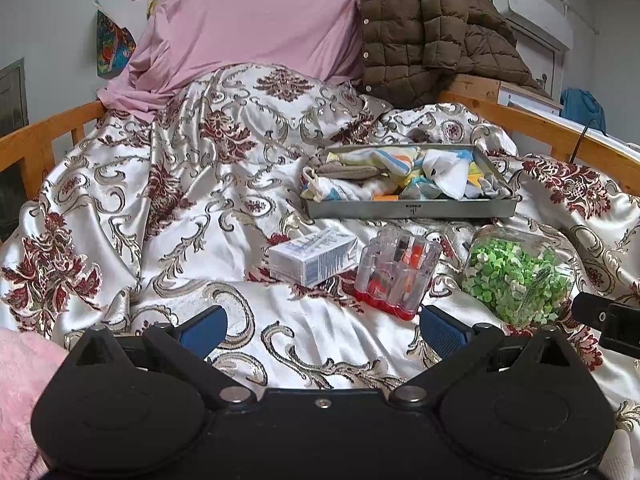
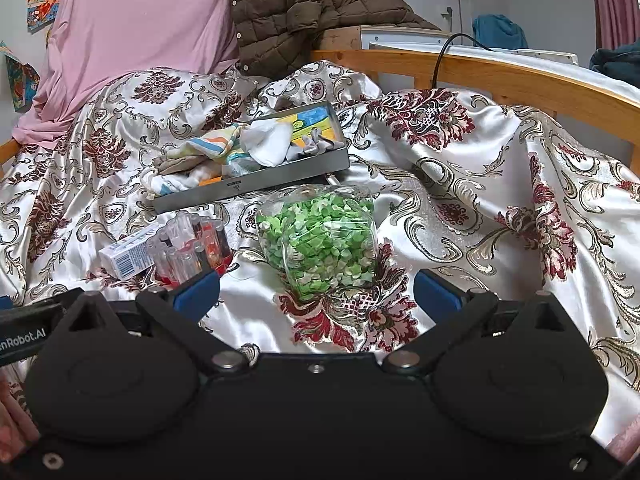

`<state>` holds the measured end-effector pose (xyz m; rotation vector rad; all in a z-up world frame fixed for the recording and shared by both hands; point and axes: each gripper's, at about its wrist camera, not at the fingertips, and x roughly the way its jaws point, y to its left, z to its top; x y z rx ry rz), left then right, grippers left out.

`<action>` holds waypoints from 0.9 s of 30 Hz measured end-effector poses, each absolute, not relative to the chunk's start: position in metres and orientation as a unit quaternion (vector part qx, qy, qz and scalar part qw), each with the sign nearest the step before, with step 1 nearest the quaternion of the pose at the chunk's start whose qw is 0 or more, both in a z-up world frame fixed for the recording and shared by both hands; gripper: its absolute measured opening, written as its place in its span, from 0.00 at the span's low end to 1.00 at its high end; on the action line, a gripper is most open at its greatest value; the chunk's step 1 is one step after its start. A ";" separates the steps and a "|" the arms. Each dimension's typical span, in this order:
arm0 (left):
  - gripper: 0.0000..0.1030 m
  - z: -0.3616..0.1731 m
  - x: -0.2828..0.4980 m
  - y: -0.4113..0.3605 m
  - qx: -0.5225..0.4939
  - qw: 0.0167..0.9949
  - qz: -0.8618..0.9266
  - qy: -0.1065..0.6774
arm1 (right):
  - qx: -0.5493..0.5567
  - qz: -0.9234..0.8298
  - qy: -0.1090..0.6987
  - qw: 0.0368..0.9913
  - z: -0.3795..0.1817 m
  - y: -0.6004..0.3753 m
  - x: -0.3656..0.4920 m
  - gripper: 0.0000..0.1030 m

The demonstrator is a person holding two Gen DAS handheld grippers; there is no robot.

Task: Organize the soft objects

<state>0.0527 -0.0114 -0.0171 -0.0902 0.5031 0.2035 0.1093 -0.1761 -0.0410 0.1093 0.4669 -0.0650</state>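
A grey metal tray (image 1: 412, 209) (image 2: 248, 186) lies on the patterned satin bedspread (image 1: 160, 208) (image 2: 500, 184). It holds several soft cloth items: a striped cloth (image 1: 384, 162) (image 2: 218, 144), a white cloth (image 1: 448, 172) (image 2: 268, 142) and a grey-brown one (image 1: 344, 170). My left gripper (image 1: 322, 330) is open and empty, low over the bedspread in front of the tray. My right gripper (image 2: 316, 294) is open and empty, just short of the clear jar of green bits (image 2: 320, 240) (image 1: 516, 274).
A white carton (image 1: 312, 258) (image 2: 126, 258) and a clear case of small bottles (image 1: 394, 276) (image 2: 192, 250) lie before the tray. A pink sheet (image 1: 256, 20) and brown quilted jacket (image 1: 432, 24) hang behind. Wooden bed rails (image 1: 560, 136) (image 2: 480, 76) border the bed.
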 end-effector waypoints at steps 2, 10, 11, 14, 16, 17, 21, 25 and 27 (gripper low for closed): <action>0.99 -0.018 0.052 -0.011 -0.045 0.962 0.099 0.251 | 0.055 -0.032 0.231 0.971 -0.041 -0.176 0.109 0.99; 0.99 -0.018 0.046 -0.012 -0.039 0.962 0.094 0.253 | 0.055 -0.032 0.231 0.971 -0.041 -0.176 0.109 0.99; 0.99 -0.015 0.052 -0.014 -0.038 0.962 0.094 0.252 | 0.054 -0.032 0.231 0.971 -0.041 -0.176 0.109 0.99; 0.99 -0.013 0.050 -0.014 -0.035 0.964 0.091 0.248 | 0.054 -0.032 0.231 0.971 -0.041 -0.176 0.108 0.99; 0.99 -0.013 0.048 -0.015 -0.034 0.964 0.090 0.248 | 0.054 -0.032 0.231 0.971 -0.041 -0.176 0.109 0.99; 0.99 -0.012 0.050 -0.015 -0.033 0.964 0.089 0.248 | 0.054 -0.032 0.231 0.971 -0.041 -0.176 0.109 0.99; 0.99 -0.012 0.051 -0.015 -0.035 0.964 0.081 0.251 | 0.054 -0.032 0.232 0.971 -0.041 -0.176 0.108 0.99; 0.99 -0.010 0.052 -0.015 -0.034 0.964 0.082 0.251 | 0.054 -0.033 0.231 0.971 -0.041 -0.176 0.108 0.99; 0.99 -0.010 0.052 -0.015 -0.034 0.964 0.081 0.251 | 0.054 -0.034 0.231 0.971 -0.041 -0.176 0.107 0.99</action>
